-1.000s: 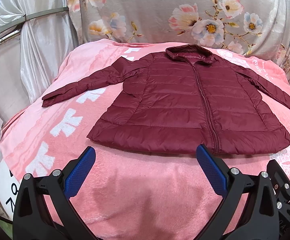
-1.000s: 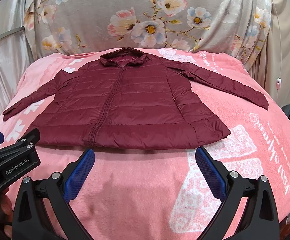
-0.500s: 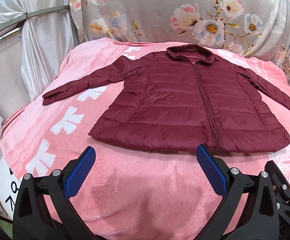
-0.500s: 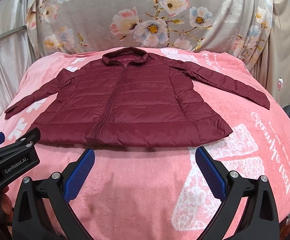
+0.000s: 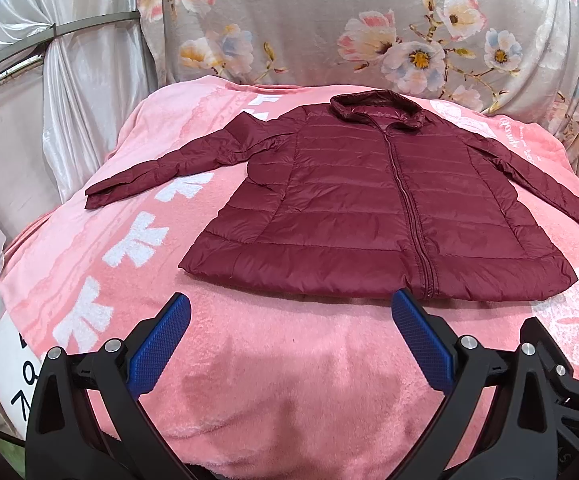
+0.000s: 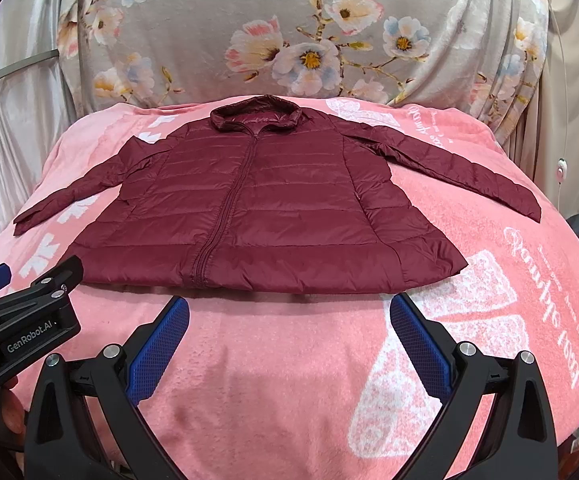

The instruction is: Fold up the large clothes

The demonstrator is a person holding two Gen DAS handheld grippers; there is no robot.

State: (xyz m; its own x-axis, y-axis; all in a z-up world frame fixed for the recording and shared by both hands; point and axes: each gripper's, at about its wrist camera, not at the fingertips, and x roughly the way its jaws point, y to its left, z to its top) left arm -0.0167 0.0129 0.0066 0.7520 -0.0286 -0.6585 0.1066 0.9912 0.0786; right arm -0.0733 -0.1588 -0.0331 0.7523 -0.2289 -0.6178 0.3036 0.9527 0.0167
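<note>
A dark red puffer jacket [image 5: 369, 208] lies flat and face up on a pink blanket [image 5: 281, 360] that covers what looks like a bed, zip closed, hood [image 6: 255, 114] at the far end, hem toward me. Both sleeves are spread out to the sides, angled down toward the near corners. Nothing is folded yet, so I'd say the job stands at its very start.

The left claw [image 5: 287, 312] hangs just short of the hem, spread wide, with nothing between its blue pads [image 5: 161, 344]. The right claw [image 6: 289, 314] is the same: wide open, empty, near the hem a little right of the zip [image 6: 225, 208]. The two sit close side by side; the left one's black body shows at the edge of the right view.

To my eye the sensible first step is the sleeves. The left claw would want the left sleeve [image 5: 161, 168] near its cuff, the right claw the right sleeve [image 6: 469, 172], each carried across the chest so it lies straight along the body. This fabric looks slick and puffy, so a shallow pinch is likely to slip; better to bite deep over the cuff seam. Lift low, or the air-filled panels will drag the whole jacket sideways on the fleece. Once the sleeves are in, the hem can go up toward the hood.
</note>
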